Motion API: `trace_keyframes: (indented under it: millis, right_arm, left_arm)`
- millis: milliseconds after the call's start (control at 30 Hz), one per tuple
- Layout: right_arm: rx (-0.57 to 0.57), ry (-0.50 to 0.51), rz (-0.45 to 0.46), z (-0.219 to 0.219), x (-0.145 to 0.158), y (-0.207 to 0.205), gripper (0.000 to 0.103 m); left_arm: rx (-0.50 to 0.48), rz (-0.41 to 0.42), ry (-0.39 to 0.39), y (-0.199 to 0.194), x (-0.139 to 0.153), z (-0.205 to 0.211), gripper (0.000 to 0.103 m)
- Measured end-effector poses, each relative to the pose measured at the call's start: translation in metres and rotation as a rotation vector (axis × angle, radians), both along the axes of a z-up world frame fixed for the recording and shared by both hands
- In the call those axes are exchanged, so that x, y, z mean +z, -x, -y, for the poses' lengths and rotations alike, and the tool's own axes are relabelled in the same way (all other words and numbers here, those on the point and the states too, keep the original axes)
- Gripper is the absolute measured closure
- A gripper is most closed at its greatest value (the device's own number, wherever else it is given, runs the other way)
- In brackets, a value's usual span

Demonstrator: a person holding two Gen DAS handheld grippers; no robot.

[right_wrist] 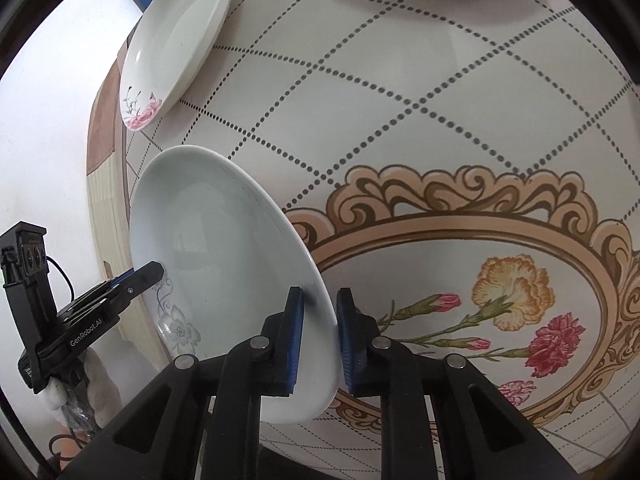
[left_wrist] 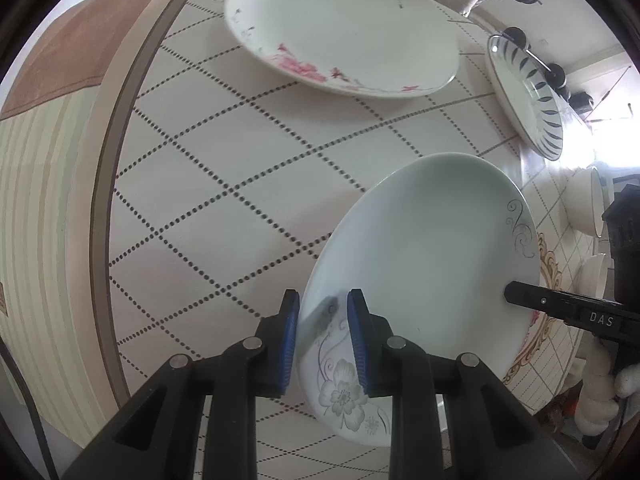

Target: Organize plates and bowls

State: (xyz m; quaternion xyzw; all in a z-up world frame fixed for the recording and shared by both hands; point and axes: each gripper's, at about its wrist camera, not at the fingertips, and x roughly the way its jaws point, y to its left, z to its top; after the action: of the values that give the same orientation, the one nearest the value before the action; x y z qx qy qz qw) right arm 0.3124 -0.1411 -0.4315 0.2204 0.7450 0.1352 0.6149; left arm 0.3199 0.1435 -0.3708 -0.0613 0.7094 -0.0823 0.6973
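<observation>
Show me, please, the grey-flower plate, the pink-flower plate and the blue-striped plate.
Grey-flower plate (left_wrist: pixel 424 256): left wrist view, its bare centre.
Pink-flower plate (left_wrist: pixel 336 20): left wrist view, its bare centre.
Blue-striped plate (left_wrist: pixel 520 92): left wrist view, its white well.

Patterned tablecloth (right_wrist: pixel 400 100), flower medallion (right_wrist: pixel 512 300)

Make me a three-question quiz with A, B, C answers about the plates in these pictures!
1. Where is the white round plate with grey flowers?
A. Under a bowl
B. Held up between both grippers
C. On the floor

2. What colour are the flowers on the white round plate lying on the far side of the patterned tablecloth?
A. Pink
B. Green
C. Purple

3. How does the left gripper stand?
A. Wide open
B. Shut on the plate's rim
C. Out of view

Answers: 1 B, the right gripper pinches its other edge; 2 A, pink blossoms show; 3 B, jaws clamp the rim.
</observation>
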Motion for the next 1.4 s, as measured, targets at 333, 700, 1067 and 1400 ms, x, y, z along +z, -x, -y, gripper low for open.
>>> trace_keyframes:
  millis: [333, 700, 1067, 1400]
  right_arm:
    - [-0.114, 0.053, 0.038, 0.085, 0.021, -0.004, 0.084]
    - [-0.218, 0.118, 0.006, 0.155, 0.000, -0.002, 0.084]
    - [-0.222, 0.106, -0.005, 0.162, -0.007, -0.002, 0.084]
    - [-0.205, 0.120, -0.020, 0.156, -0.011, -0.005, 0.083]
  left_arm:
    - [-0.094, 0.010, 0.043, -0.032, -0.008, 0.086, 0.081]
    - [-0.141, -0.027, 0.010, -0.052, -0.038, 0.139, 0.081]
    - [-0.132, -0.019, -0.026, -0.053, -0.038, 0.149, 0.081]
    - [-0.107, -0.019, -0.050, -0.053, -0.036, 0.153, 0.081]
